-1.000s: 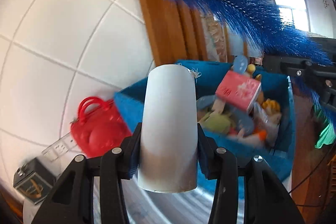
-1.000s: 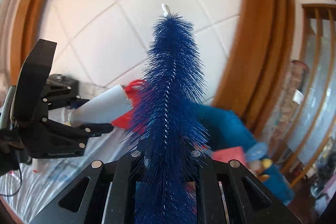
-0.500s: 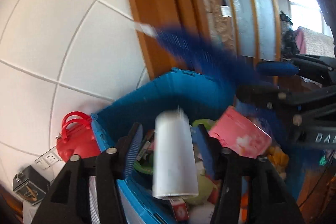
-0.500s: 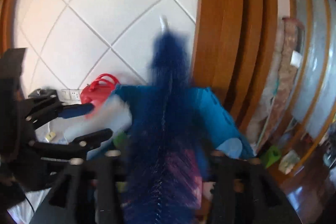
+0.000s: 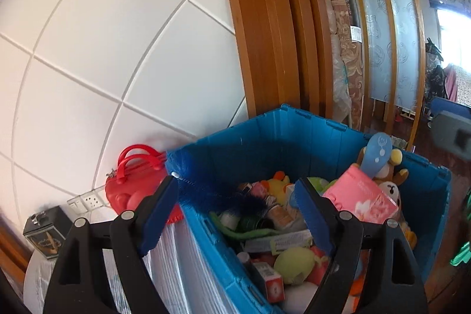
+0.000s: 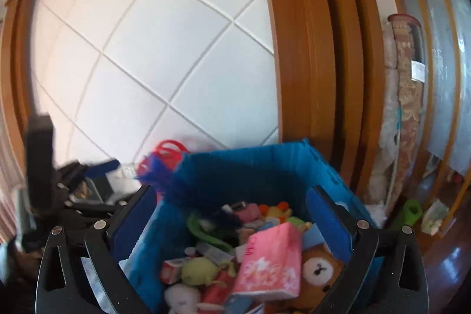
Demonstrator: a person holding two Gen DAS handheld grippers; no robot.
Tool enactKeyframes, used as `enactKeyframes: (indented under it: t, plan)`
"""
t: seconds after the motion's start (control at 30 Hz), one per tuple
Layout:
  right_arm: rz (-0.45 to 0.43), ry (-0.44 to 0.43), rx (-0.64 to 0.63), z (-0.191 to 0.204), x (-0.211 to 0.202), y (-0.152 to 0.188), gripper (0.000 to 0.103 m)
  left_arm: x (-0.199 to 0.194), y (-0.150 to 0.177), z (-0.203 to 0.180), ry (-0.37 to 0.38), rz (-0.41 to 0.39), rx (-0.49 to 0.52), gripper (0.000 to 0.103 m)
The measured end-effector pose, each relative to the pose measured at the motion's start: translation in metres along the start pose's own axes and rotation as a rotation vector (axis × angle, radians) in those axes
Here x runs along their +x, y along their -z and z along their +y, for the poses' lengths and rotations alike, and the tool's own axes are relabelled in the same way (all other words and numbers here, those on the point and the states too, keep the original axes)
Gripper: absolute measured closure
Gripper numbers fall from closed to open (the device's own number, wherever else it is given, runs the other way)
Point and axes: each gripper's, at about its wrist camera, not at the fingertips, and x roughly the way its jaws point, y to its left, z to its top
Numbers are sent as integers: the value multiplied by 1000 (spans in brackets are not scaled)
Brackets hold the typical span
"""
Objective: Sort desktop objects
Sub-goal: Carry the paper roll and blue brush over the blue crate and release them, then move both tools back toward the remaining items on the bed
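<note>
- Left gripper (image 5: 235, 214): jaws spread wide, nothing held, positioned over the near-left corner of the blue crate (image 5: 294, 134).
- Right gripper (image 6: 232, 217): jaws spread wide, nothing held, above the crate.
- Blue bottle brush (image 5: 217, 193): laid across the crate's left rim, bristles inside on the toy pile.
- Pink tissue pack (image 6: 270, 261): seen inside the crate.
- Red handbag (image 5: 132, 181): just left of the crate.

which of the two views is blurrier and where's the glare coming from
The right wrist view is blurrier: the blue brush over the blue bin edge is smeared, and the left gripper at the frame's left is streaked. The left wrist view is sharp, with the pink packet crisp; its only glare is the blown-out window at far right. Both views bend the wall tile lines.
</note>
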Motion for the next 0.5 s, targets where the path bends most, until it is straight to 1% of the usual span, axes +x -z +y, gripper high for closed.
enactKeyframes:
  t: [0.07,0.2,0.33,0.4,0.5]
  plan:
    - [-9,-23,23,-1,-10,7,0,-8,11,5,7,7,-11,22]
    - [-26,-56,56,6,-30,23,0,-24,32,9,-6,15,-18,22]
    - [-30,-61,61,15,-46,38,0,-39,47,11,-41,8,-20,22]
    - [-31,-54,44,24,-52,46,0,-47,56,17,-59,8,-36,22]
    - [-25,-69,29,35,-58,54,0,-59,69,26,-93,7,-58,22]
